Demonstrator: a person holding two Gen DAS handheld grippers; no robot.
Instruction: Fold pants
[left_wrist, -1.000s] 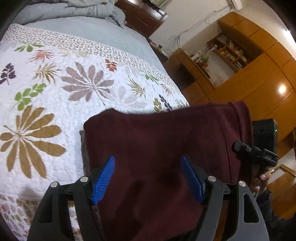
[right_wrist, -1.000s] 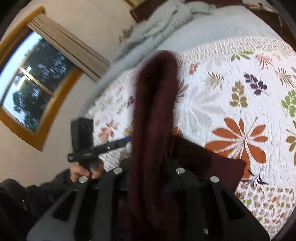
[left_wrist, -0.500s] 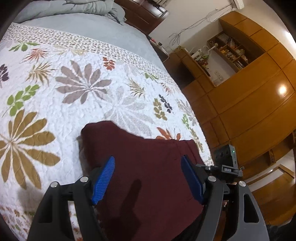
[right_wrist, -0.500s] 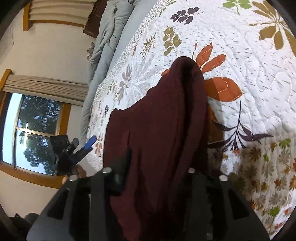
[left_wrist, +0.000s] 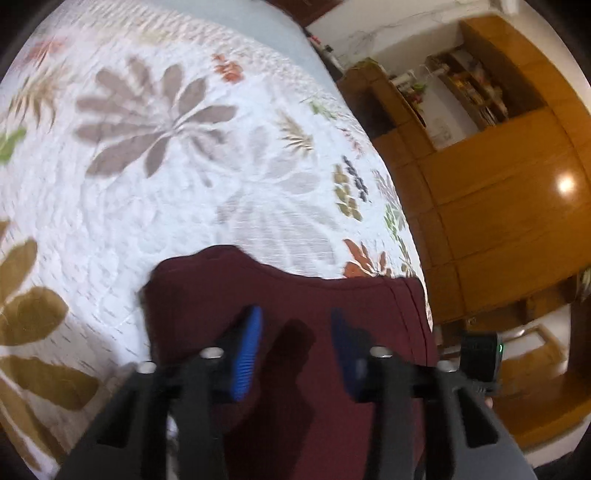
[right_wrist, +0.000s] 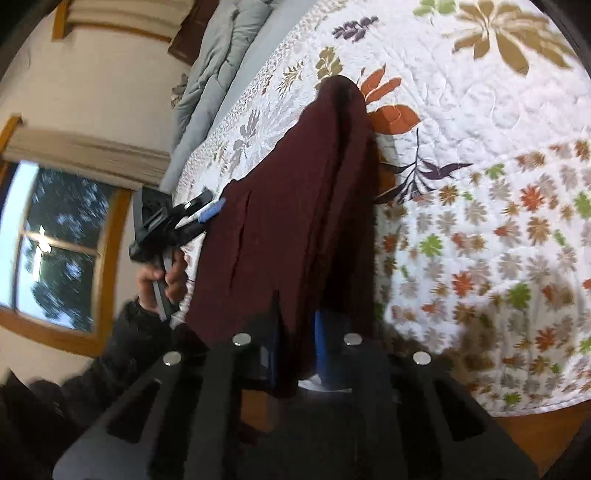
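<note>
The maroon pants (left_wrist: 295, 332) lie folded near the bed's front edge on the floral quilt (left_wrist: 184, 166). My left gripper (left_wrist: 295, 332) hovers just above them with blue fingers (left_wrist: 247, 350) partly open and nothing between them. In the right wrist view my right gripper (right_wrist: 295, 343) is shut on the pants (right_wrist: 295, 203) at their near edge; the cloth runs away from it onto the quilt. The left gripper (right_wrist: 199, 214) shows there at the pants' left side, in a hand.
A grey duvet (right_wrist: 214, 66) is bunched at the head of the bed. Wooden wardrobes and shelves (left_wrist: 498, 184) stand past the bed's right side. A window (right_wrist: 55, 240) is on the left wall. The quilt's edge (right_wrist: 517, 387) drops to a wooden floor.
The right gripper has brought the held pants edge down and over, laying the cloth flat on the bed. The left gripper's fingers have closed in from wide open and it has shifted slightly.
</note>
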